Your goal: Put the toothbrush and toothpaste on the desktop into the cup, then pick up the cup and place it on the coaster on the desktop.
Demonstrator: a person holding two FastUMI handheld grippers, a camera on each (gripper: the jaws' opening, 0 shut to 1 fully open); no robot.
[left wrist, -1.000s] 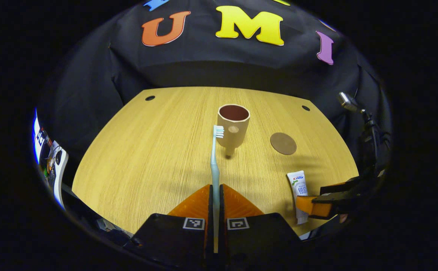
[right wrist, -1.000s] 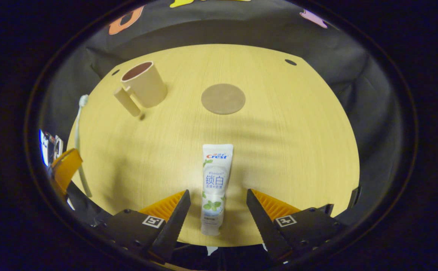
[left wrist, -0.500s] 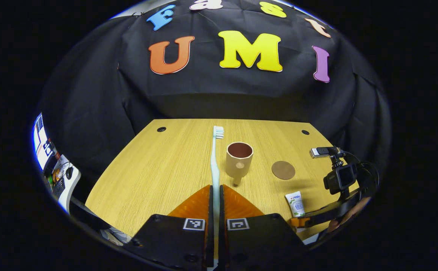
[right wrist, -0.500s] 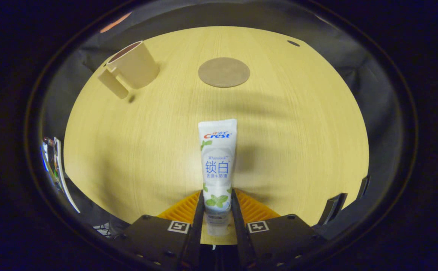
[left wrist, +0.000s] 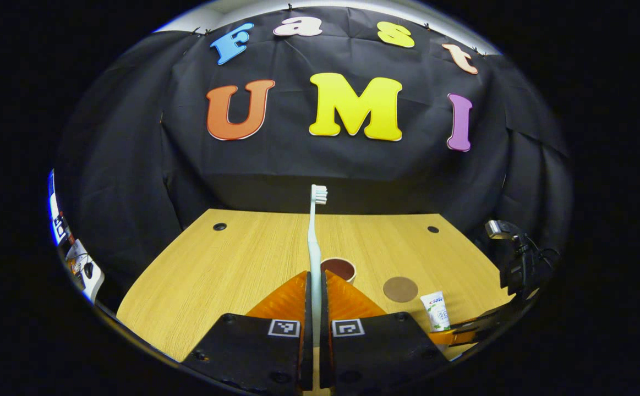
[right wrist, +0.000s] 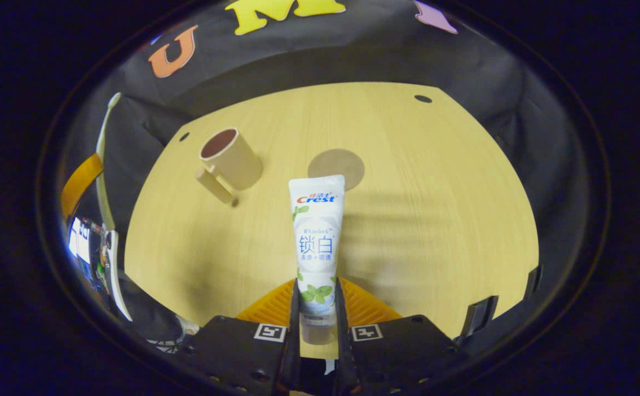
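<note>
Nearest, the left hand-held gripper (left wrist: 315, 300) is clamped on the toothbrush (left wrist: 313, 242), which stands bristles-up, lifted higher than half a second ago so its head now shows against the booth wall. The right hand-held gripper (right wrist: 316, 311) is clamped on the lower end of the toothpaste (right wrist: 316, 231) — a second ago its fingers stood apart around the tube lying on the counter (right wrist: 419, 220); now the tube is raised clear of it. Farther off, the cup (right wrist: 230, 158) stands upright with nothing seen inside, the coaster (right wrist: 335, 168) bare just to its right. Judgement: both items are in hand — delivery into the cup remains.
</note>
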